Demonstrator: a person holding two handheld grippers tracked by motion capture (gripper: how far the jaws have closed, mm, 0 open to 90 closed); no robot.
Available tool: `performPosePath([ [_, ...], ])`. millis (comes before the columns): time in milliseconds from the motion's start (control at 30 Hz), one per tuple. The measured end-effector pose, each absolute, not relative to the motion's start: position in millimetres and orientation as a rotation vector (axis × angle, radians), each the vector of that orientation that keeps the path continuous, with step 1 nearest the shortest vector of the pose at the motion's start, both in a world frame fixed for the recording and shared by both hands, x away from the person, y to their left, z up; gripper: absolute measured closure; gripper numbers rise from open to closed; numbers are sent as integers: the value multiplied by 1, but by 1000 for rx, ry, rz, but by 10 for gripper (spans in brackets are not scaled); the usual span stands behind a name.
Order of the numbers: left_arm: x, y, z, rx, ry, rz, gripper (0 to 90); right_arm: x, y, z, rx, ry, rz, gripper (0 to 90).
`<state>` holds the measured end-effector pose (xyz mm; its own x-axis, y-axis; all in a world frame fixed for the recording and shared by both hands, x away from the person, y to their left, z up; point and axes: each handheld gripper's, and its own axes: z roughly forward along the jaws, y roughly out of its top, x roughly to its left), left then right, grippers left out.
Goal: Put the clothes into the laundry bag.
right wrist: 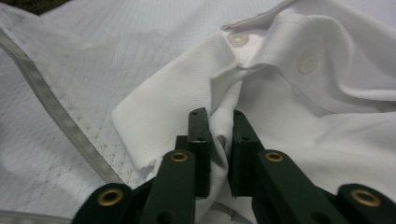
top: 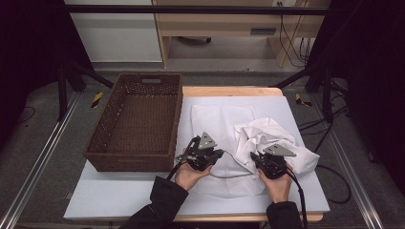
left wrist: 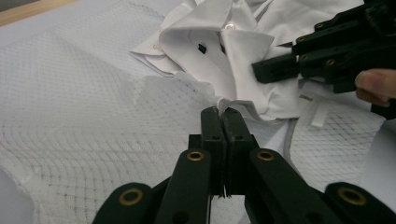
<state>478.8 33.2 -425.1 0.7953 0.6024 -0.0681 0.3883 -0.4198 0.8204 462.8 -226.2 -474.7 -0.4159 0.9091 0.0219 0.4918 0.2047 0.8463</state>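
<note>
Tongs both clench cloth: left tongs [left wrist: 219, 122] pinch the mesh laundry bag [left wrist: 84, 116], right tongs [right wrist: 217, 140] a thin shirt [right wrist: 299, 93] fold near the desk's right edge, which could slip free under any tug.

Black claws [top: 203, 153] with brass rivets; grey triangular plates; dark sleeves [top: 160, 205]

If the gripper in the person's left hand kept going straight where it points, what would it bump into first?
Most likely the crumpled white shirt. The left gripper is shut on an edge of the mesh laundry bag, and the shirt's folded hem lies just ahead of its tips, though depth is hard to judge.
</note>
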Motion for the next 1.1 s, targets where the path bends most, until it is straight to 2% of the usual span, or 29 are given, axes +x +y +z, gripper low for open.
performPosePath([
  [100,480,34,-425,2060,746,292,890,456,-233,-466,1288,1969,1148,861],
  [367,486,32,-427,2065,800,280,890,423,-248,-420,1121,1893,1348,864],
  [500,489,30,-426,2056,818,275,890,411,-243,-412,1052,1935,1410,863],
  [700,489,29,-418,2023,828,273,891,403,-220,-430,1003,2045,1416,862],
  [1100,485,30,-415,2008,797,254,892,426,-183,-469,1010,2211,1274,852],
])
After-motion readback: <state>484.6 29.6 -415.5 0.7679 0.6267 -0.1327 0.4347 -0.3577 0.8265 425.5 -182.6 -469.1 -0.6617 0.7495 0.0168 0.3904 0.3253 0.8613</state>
